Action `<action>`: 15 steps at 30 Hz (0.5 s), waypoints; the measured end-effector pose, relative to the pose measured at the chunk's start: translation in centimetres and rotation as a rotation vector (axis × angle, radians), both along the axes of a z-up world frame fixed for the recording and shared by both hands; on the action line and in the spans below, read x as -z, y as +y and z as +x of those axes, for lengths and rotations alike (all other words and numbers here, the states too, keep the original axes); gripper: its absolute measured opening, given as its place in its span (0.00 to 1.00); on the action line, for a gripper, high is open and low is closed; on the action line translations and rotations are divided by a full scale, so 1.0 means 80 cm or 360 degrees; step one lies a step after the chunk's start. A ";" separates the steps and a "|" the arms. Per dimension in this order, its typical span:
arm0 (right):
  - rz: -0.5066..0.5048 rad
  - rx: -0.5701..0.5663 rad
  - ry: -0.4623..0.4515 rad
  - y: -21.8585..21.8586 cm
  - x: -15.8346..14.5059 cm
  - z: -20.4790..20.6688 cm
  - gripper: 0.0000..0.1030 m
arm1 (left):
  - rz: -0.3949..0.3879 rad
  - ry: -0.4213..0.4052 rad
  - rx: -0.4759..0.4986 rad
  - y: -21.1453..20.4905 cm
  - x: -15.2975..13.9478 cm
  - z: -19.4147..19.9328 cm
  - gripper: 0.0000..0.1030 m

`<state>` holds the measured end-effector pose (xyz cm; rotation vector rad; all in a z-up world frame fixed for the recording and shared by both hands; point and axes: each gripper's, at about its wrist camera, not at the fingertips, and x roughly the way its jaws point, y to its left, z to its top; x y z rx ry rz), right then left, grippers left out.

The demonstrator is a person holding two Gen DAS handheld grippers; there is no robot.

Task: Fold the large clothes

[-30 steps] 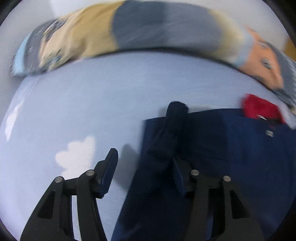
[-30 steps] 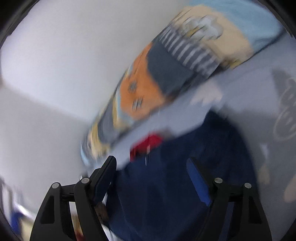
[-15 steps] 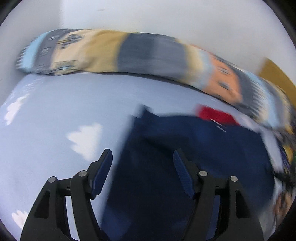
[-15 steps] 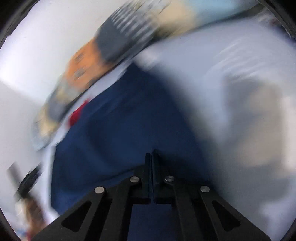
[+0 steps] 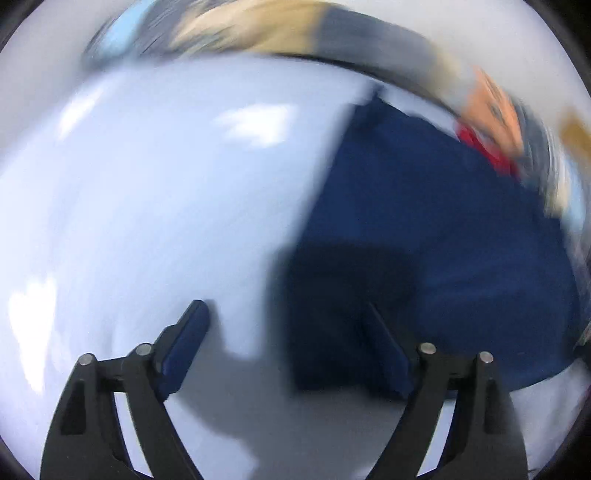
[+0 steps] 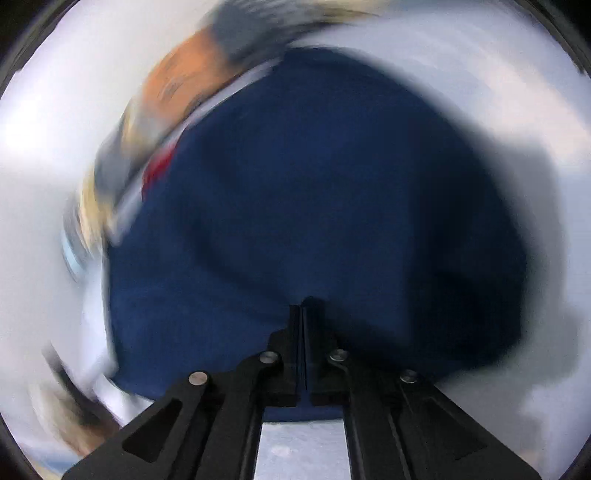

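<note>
Jaws: right gripper (image 6: 303,306) closed on navy garment (image 6: 314,192) near hem; left gripper (image 5: 284,339) wide open, empty. Fabric soft, limp; grip edges.

Navy garment (image 6: 332,192) with a red patch (image 5: 487,151) — pale blue sheet (image 5: 166,206), white cloud shapes — tan, grey, orange patterned bolster (image 5: 295,33).

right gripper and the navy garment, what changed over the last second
The right gripper went from open to shut on the navy garment by half a second ago and stays clamped. The left gripper stayed open and swung left, so the garment's edge now sits by its right finger. The patterned bolster remains behind.
</note>
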<state>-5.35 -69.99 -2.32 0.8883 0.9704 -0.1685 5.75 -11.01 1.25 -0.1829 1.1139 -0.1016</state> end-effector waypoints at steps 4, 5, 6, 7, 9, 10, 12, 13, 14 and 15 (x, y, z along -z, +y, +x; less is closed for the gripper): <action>-0.0270 0.0195 -0.0021 -0.020 -0.052 -0.069 0.12 | -0.0059 -0.0048 -0.0143 0.030 -0.034 -0.051 0.83; -0.0309 0.0173 -0.0055 -0.011 -0.064 -0.082 0.14 | -0.0071 -0.0068 -0.0141 0.029 -0.041 -0.063 0.83; -0.0296 0.0156 -0.0109 0.001 -0.071 -0.092 0.16 | -0.0107 -0.0097 -0.0133 0.026 -0.051 -0.082 0.83; -0.0254 0.0133 -0.0183 0.013 -0.075 -0.105 0.19 | -0.0150 -0.0123 -0.0131 0.024 -0.056 -0.098 0.83; -0.0186 0.0084 -0.0231 0.040 -0.068 -0.120 0.24 | -0.0222 -0.0124 -0.0119 0.018 -0.058 -0.123 0.83; -0.0151 0.0051 -0.0239 0.052 -0.063 -0.126 0.24 | -0.0246 -0.0108 -0.0115 0.018 -0.057 -0.126 0.83; -0.0096 0.0024 -0.0240 0.066 -0.056 -0.128 0.24 | -0.0299 -0.0107 -0.0115 0.018 -0.058 -0.137 0.83; -0.0066 0.0024 -0.0252 0.070 -0.053 -0.121 0.24 | -0.0302 -0.0101 -0.0113 0.018 -0.055 -0.139 0.83; -0.0053 0.0031 -0.0253 0.069 -0.051 -0.122 0.24 | -0.0314 -0.0087 -0.0105 0.018 -0.053 -0.138 0.83; -0.0061 0.0044 -0.0239 0.066 -0.049 -0.122 0.24 | -0.0322 -0.0064 -0.0097 0.018 -0.050 -0.135 0.83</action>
